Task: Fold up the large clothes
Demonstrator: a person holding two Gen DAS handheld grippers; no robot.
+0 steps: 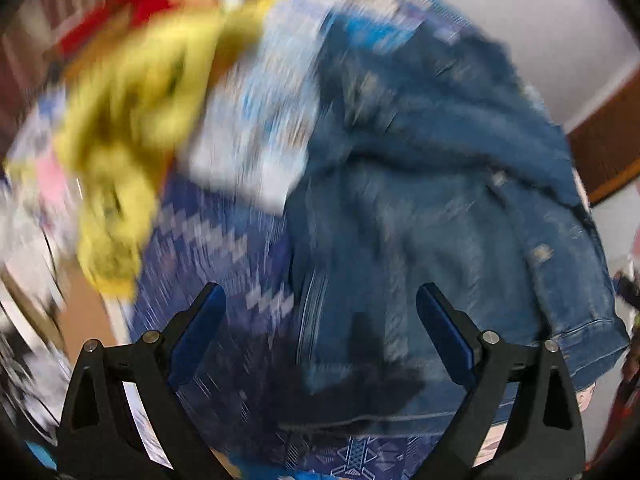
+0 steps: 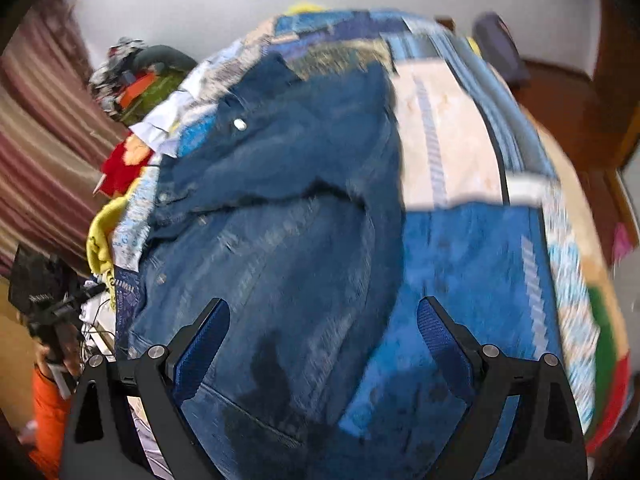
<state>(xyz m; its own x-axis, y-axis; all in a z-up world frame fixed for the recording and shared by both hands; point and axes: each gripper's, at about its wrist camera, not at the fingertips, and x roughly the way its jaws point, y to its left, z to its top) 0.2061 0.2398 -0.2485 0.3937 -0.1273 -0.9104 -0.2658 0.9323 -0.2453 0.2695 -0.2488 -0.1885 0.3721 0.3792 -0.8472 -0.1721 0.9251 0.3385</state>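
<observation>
Hovering over a bed (image 2: 452, 128) w/ both tools empty: your left gripper (image 1: 320, 312) and right gripper (image 2: 322, 320) each show jaws spread wide, nothing between the blue pads, over a denim jacket (image 2: 288, 208) lying on a patchwork blue bedspread (image 2: 472, 264).

Handling, as a guess: denim looks thick & heavy for a garment, so expect it to drag, not flutter. Stiff at seams, collar, hem band; softer across the panels. Not slippery, not fragile. Metal buttons could catch a pad. Best holds prob. the doubled edges, i.e. hem band or shoulder seam, where the cloth won't slide out. A single-layer pinch mid-panel would likely just tent the fabric.

Where it sits: in the left view the jacket (image 1: 448, 200) fills the area ahead of the jaws and off to their right side, its stitched hem edge low at the right. In the right view it lies ahead of and under the left-hand jaw, running away to the upper left; the right-hand jaw is over bare bedspread.

Looks: mid-blue wash, faded streaks & pale worn spots, a dark fold line across the middle, one pale button (image 2: 240, 124) near the far end. Seems partly folded or bunched; can't tell sleeves from body, both views are motion-blurred.

Beyond the jaws to the left: a yellow garment (image 1: 120, 152) and a red cloth (image 1: 132, 0), heaped, clear of the jacket's near edge.
</observation>
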